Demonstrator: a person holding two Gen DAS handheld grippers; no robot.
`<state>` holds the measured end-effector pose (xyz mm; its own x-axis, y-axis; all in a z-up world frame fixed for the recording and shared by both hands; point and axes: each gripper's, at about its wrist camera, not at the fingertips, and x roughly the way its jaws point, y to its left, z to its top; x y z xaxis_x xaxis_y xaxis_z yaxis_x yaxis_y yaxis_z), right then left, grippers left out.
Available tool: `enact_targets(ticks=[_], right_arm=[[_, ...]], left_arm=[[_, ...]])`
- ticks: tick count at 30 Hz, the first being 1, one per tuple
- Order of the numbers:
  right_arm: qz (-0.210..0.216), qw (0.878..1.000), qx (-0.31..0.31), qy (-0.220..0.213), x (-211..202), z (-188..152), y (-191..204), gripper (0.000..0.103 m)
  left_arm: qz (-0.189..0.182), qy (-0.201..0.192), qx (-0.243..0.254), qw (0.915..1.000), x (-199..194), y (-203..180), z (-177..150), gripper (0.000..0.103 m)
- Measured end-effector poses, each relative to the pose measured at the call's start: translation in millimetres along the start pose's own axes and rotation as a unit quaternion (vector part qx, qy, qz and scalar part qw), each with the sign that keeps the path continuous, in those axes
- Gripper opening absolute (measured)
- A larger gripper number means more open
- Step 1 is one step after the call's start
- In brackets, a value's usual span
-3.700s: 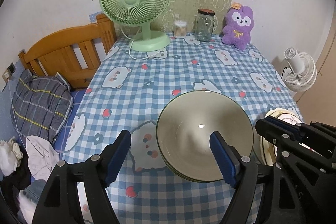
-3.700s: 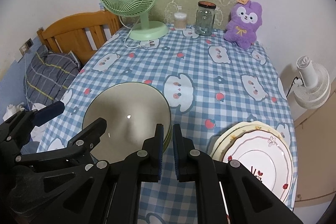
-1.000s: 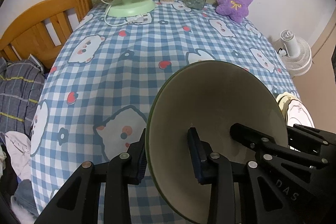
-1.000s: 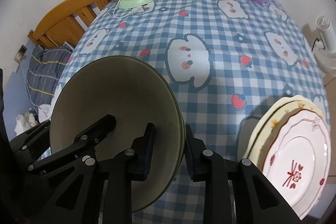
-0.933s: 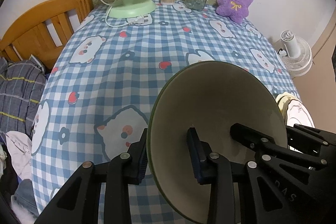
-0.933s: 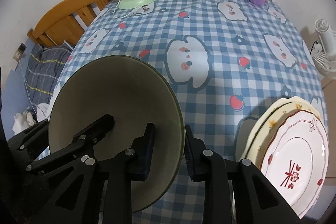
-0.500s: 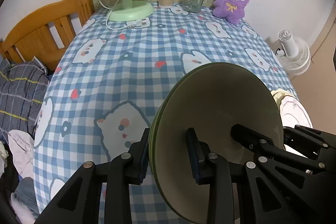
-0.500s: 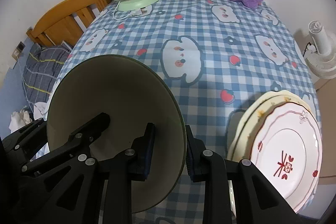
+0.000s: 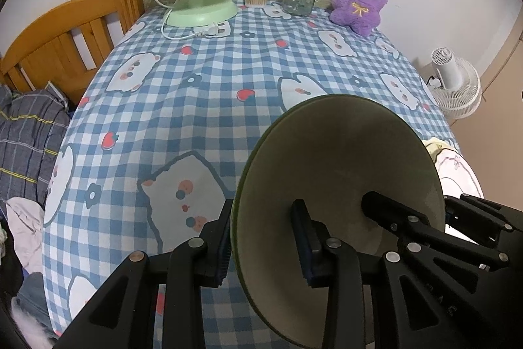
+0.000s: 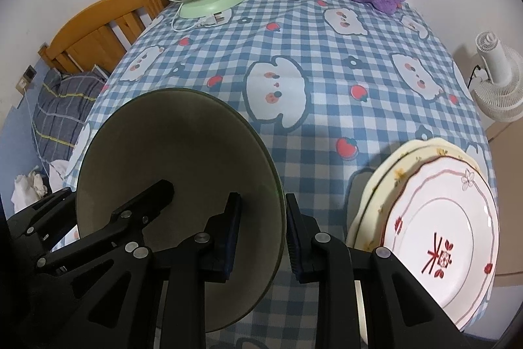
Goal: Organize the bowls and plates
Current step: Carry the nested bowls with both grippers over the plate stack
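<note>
Bowl [image 9: 340, 172] pinched on opposite rims by both tools, held up off the table [image 9: 202, 107].

Left wrist view: the left tool [image 9: 263, 239] is clamped on the bowl's near-left rim, one pad outside, one inside, so the bowl sits straight ahead and a bit right of it. The right tool [image 9: 434, 218] bites the far side; only a sliver of the plates [image 9: 457, 165] peeks past the rim. Right wrist view: the right tool [image 10: 261, 233] grips the bowl's right rim, bowl spreading left of it, and here you get the whole plate stack just right of that tool, near the table edge. So I'd guess the right hand is the one closer to the plates.
</note>
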<state>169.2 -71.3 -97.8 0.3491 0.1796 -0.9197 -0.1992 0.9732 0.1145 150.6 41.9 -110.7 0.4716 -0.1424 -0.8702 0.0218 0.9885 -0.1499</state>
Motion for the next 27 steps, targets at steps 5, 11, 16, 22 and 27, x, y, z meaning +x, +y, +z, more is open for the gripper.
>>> enact_targets(ticks=[5, 11, 16, 22, 27], right_arm=[[-0.002, 1.0, 0.003, 0.0, 7, 7, 0, 0.029], [0.002, 1.0, 0.014, -0.013, 10, 8, -3, 0.03], [0.013, 0.999, 0.026, -0.032, 9, 4, -5, 0.031], [0.012, 0.998, 0.036, -0.049, 6, -3, -4, 0.029], [0.013, 0.998, 0.047, -0.048, 5, -2, -6, 0.027]], left_arm=[[-0.004, 0.001, -0.003, 1.0, 7, 3, 4, 0.033], [-0.009, -0.015, -0.017, 0.9997, 8, 6, 4, 0.032], [-0.009, -0.026, -0.019, 0.9995, 8, 7, 3, 0.033], [-0.006, -0.028, -0.013, 0.9995, 7, 5, 1, 0.033], [-0.004, -0.025, -0.022, 0.9995, 5, 5, 0, 0.032]])
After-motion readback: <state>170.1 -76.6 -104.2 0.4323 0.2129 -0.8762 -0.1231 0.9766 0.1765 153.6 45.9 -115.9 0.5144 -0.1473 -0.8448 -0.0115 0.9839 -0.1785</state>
